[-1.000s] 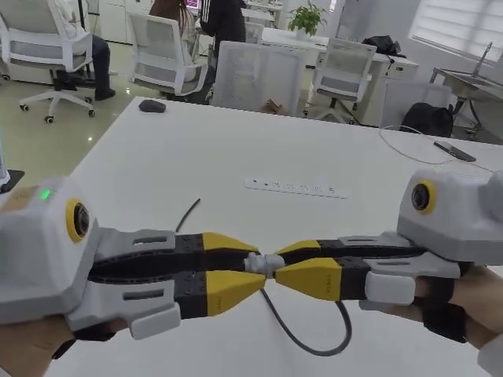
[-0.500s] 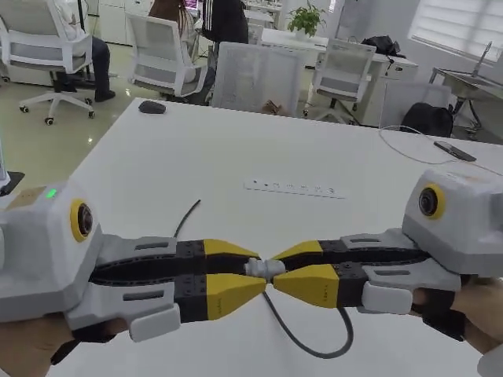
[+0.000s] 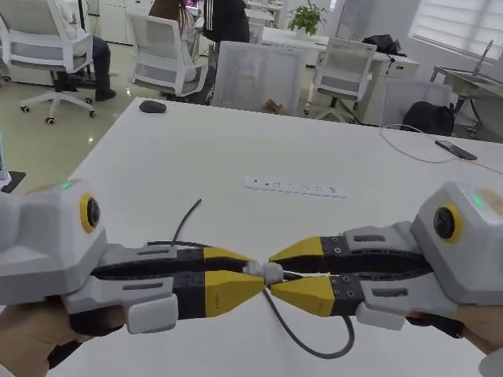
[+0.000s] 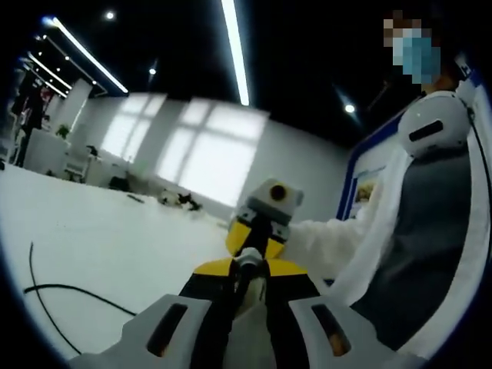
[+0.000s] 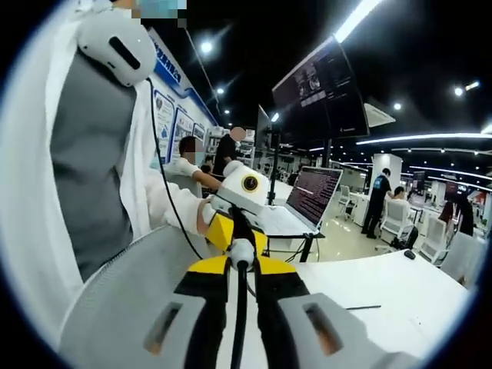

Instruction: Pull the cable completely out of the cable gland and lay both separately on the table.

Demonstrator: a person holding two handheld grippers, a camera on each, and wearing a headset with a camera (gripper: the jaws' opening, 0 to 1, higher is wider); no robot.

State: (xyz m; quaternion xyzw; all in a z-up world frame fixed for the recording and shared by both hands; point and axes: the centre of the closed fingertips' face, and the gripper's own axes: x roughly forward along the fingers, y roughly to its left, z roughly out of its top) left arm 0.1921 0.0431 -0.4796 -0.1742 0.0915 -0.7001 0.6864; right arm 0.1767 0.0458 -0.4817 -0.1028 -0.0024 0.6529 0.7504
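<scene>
**A:** What am I holding?

**B:** My left gripper (image 3: pixel 250 272) is clamped on the white cable gland (image 3: pixel 266 272) at its tips. My right gripper (image 3: pixel 280 273), nose to nose with it, pinches the dark cable (image 3: pixel 314 349) just beside the gland. Slack curls below both.

**A:** Handling?

**B:** Light, limp cable, probably snug in the seal. I'd grip close and pull straight.

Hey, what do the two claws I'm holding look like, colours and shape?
They match. The left claw and right claw each have two yellow wedge-shaped tips on black jaws, set in pale grey bodies. Your sleeve is white.
</scene>
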